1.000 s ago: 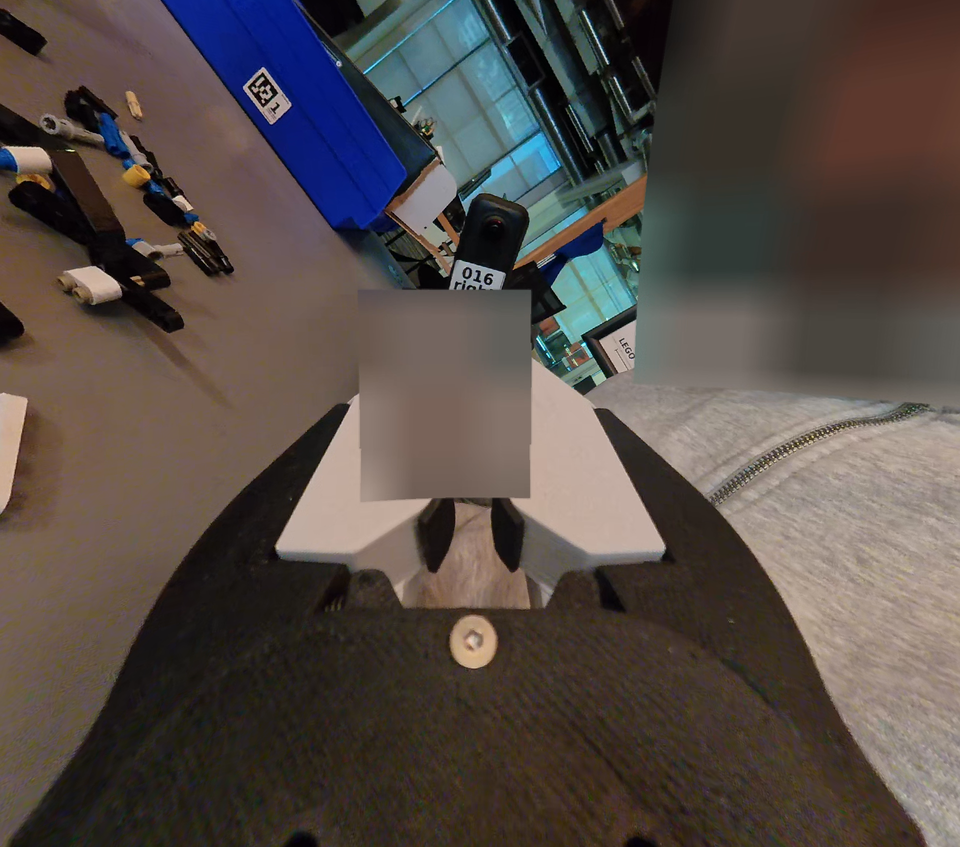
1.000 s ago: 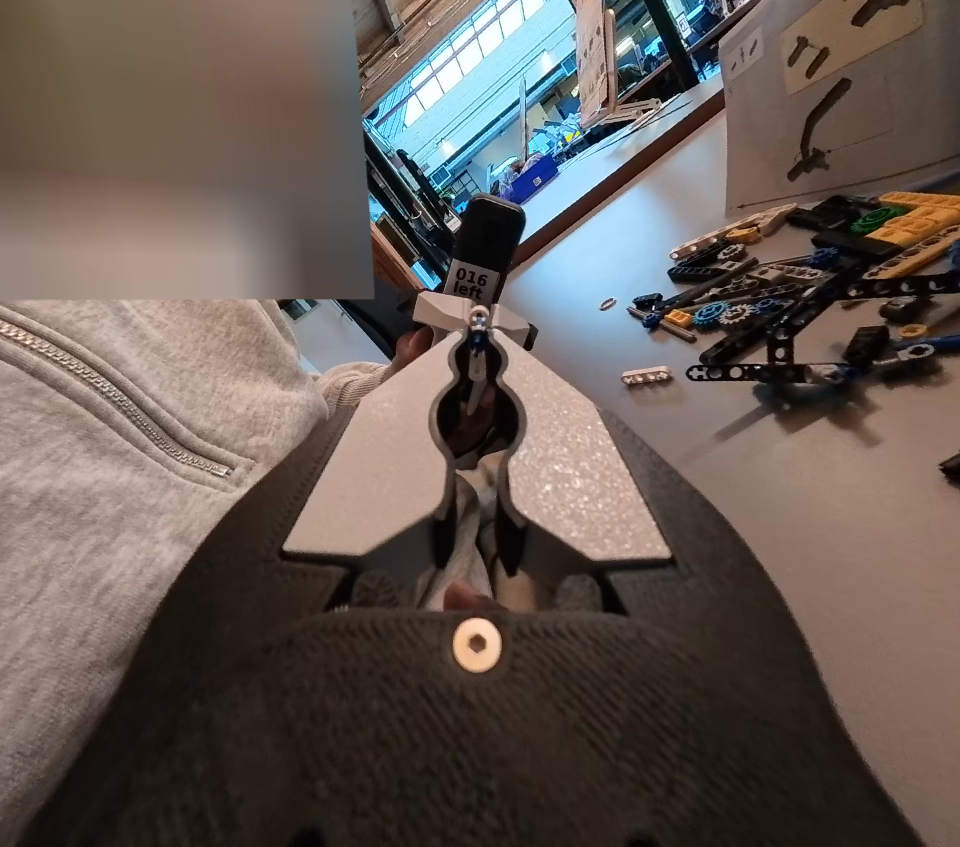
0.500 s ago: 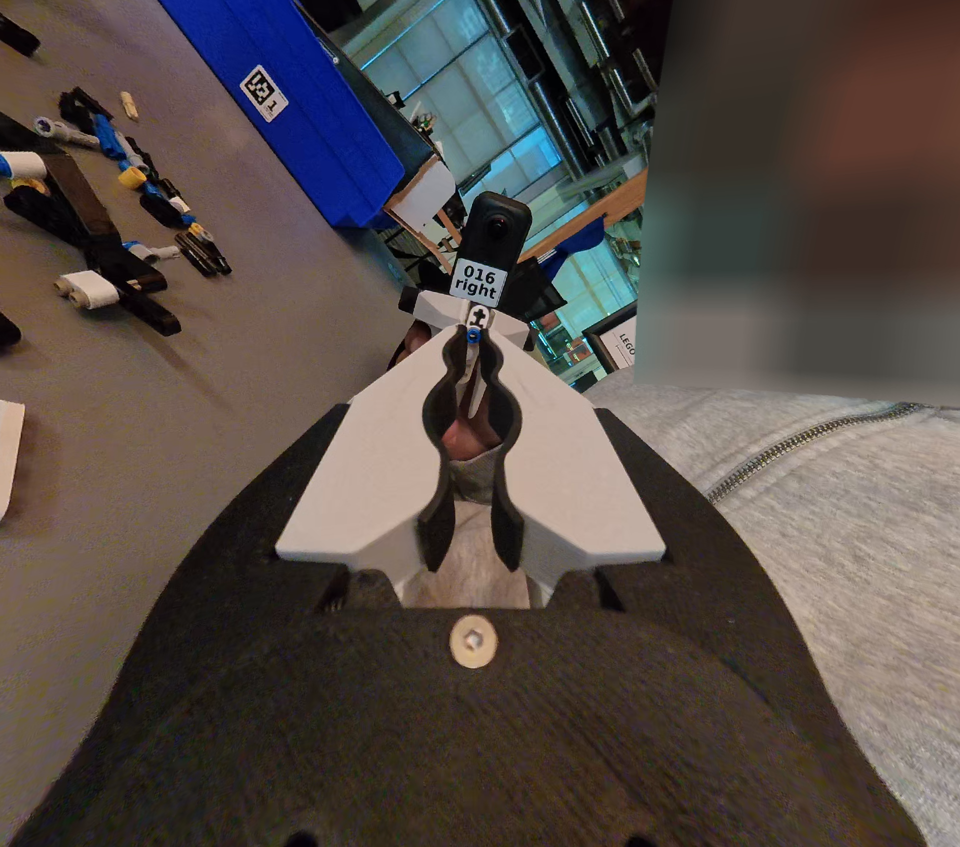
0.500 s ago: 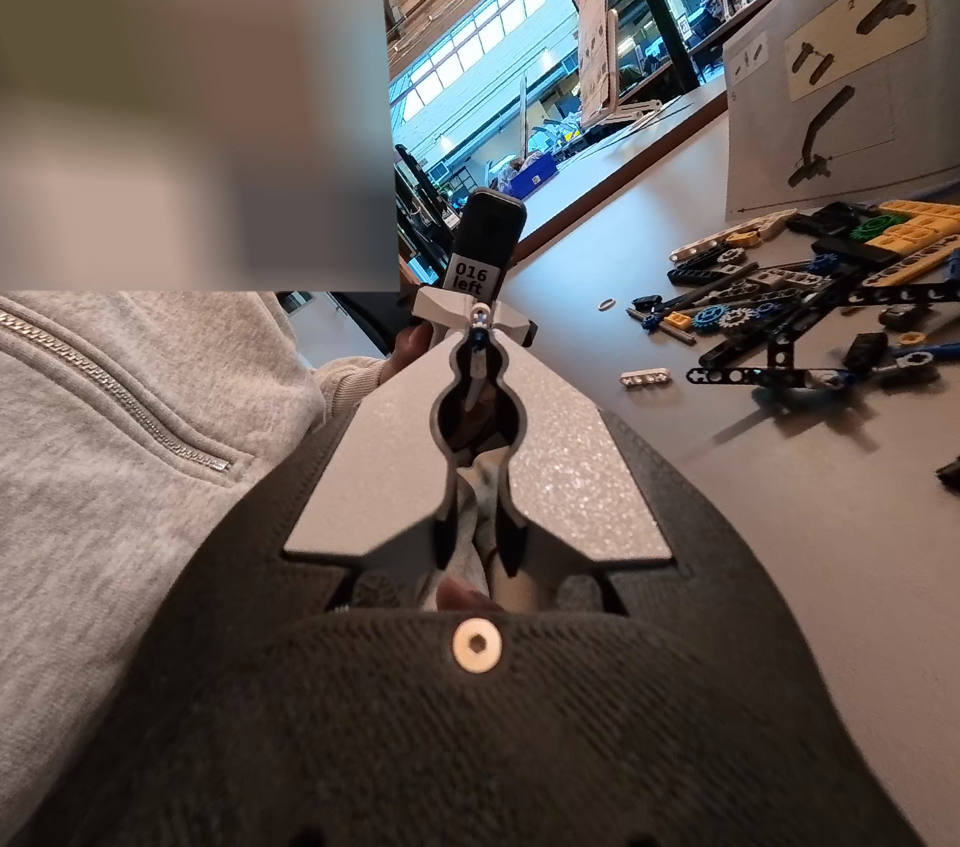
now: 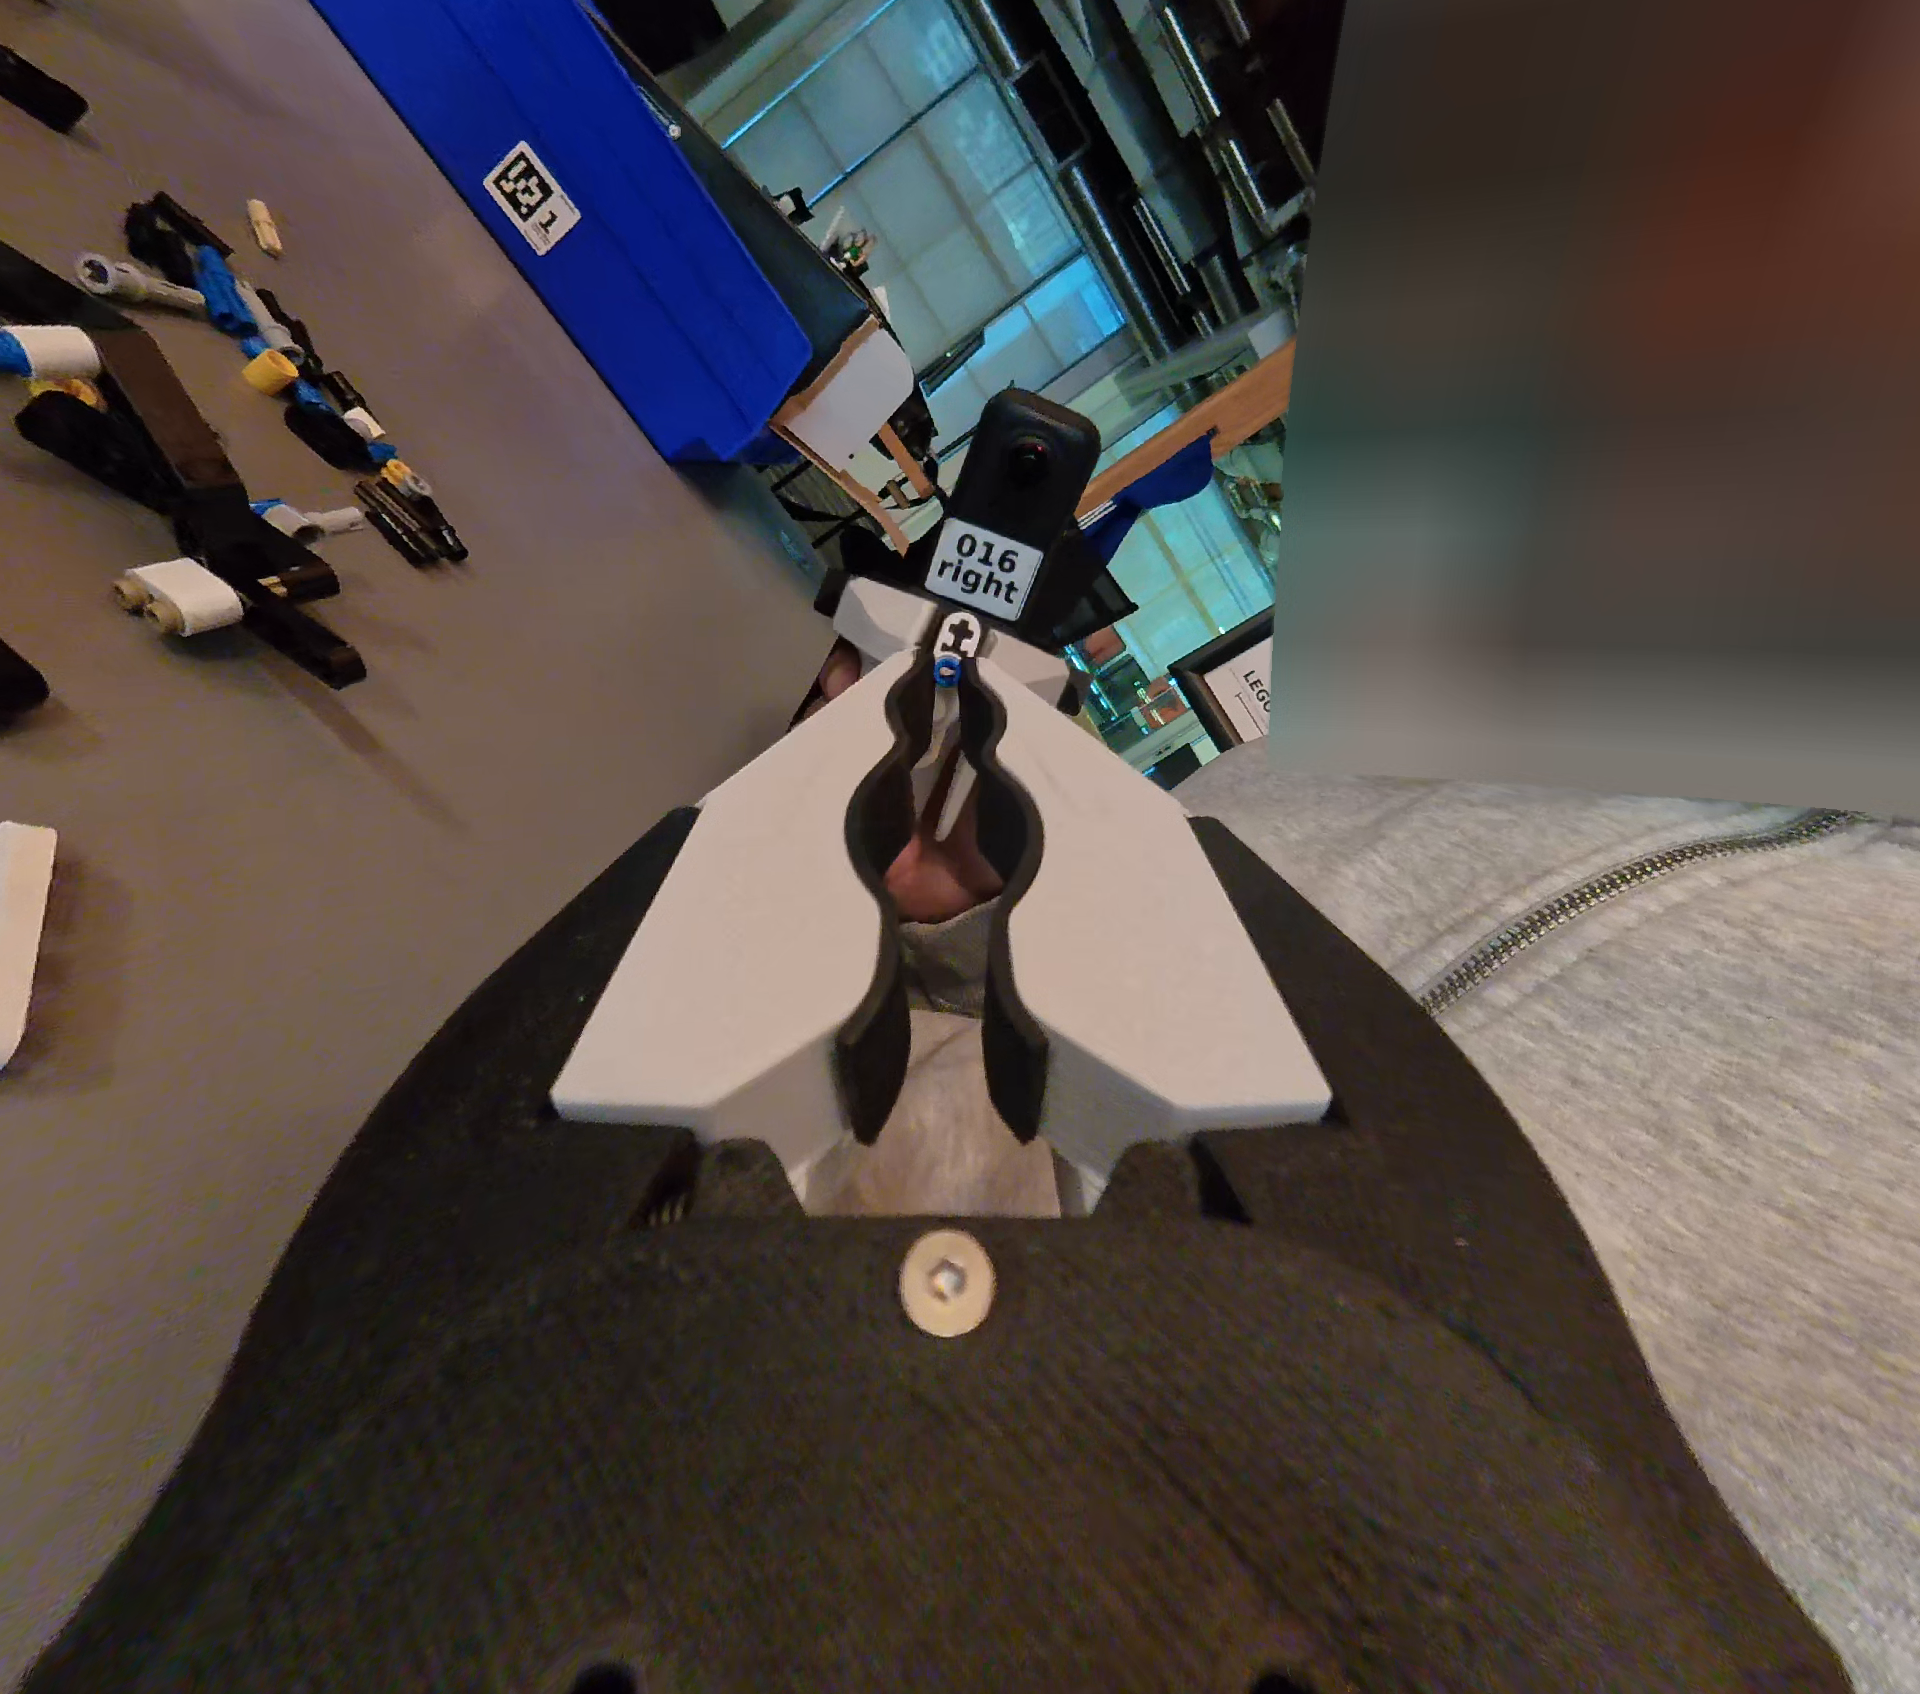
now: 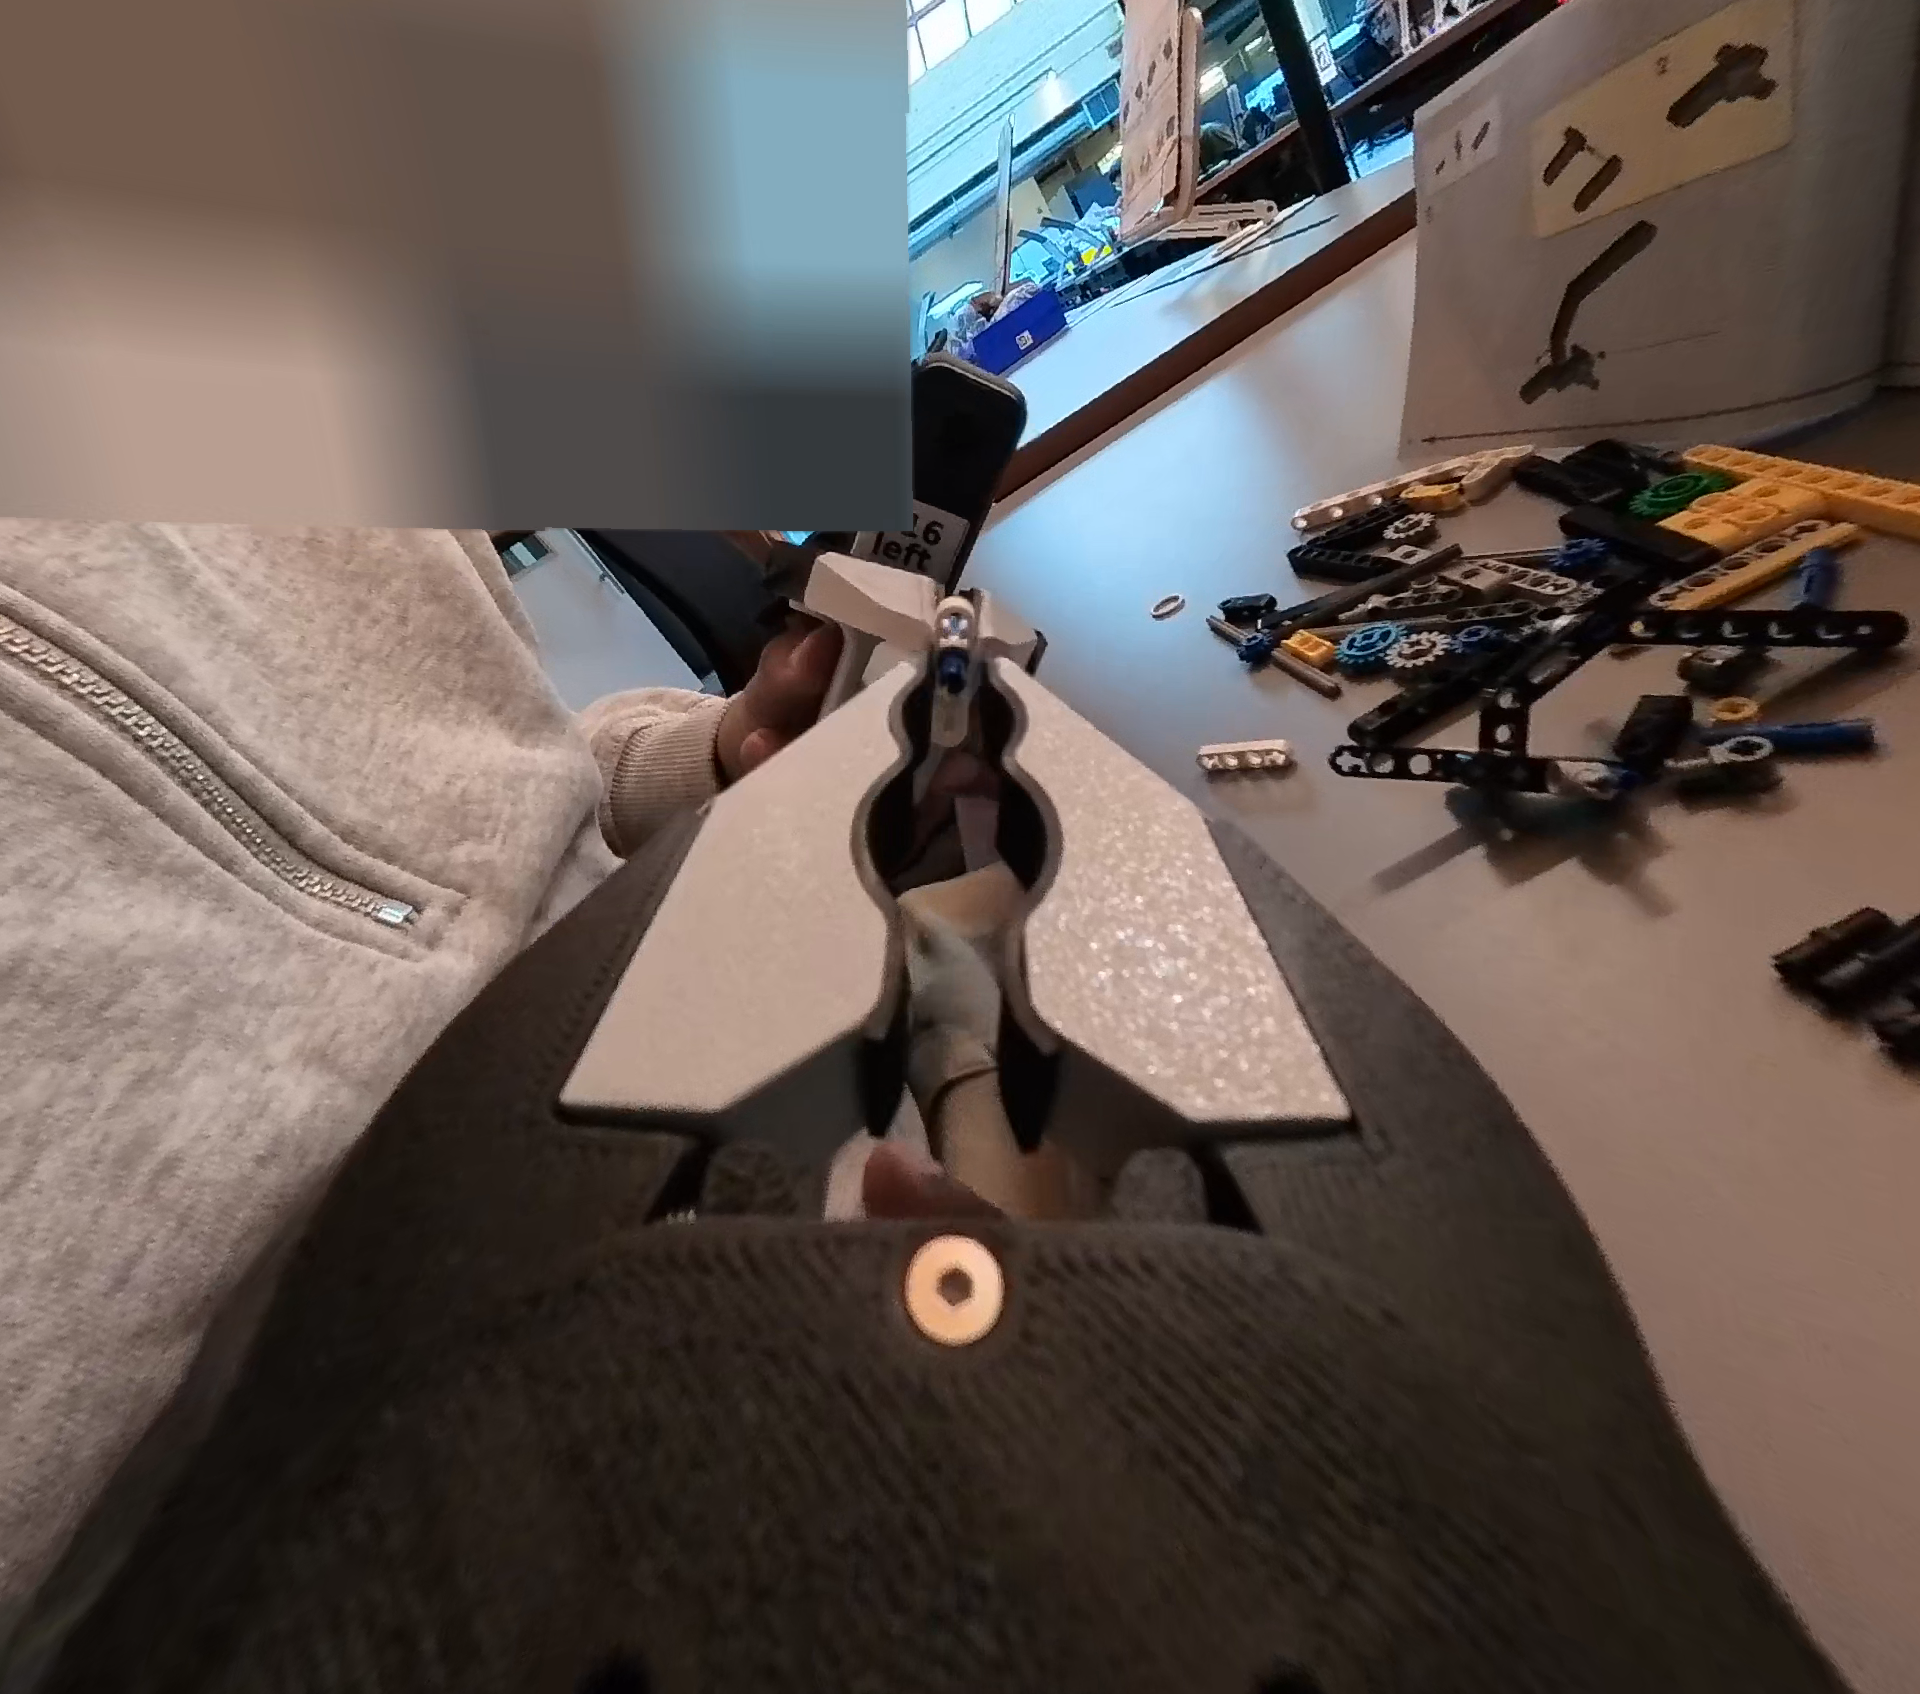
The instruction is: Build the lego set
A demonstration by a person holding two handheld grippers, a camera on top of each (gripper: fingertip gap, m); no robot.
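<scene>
The left gripper (image 5: pixel 948 676) is pressed together on a small blue pin (image 5: pixel 944 674), which is pinched at the very tips. The right gripper (image 6: pixel 953 657) is likewise closed, on a slim light-grey piece (image 6: pixel 953 624) with a blue part below it. The two grippers are held tip to tip above the desk (image 5: pixel 312 813), close in front of a grey zipped sweater (image 6: pixel 260 813). Loose lego pieces (image 6: pixel 1558 636) are scattered on the desk to the far right in the right wrist view, before an instruction sheet (image 6: pixel 1621 242). In the left wrist view, more pieces (image 5: pixel 229 449) lie far left, near a blue bin (image 5: pixel 540 190).
</scene>
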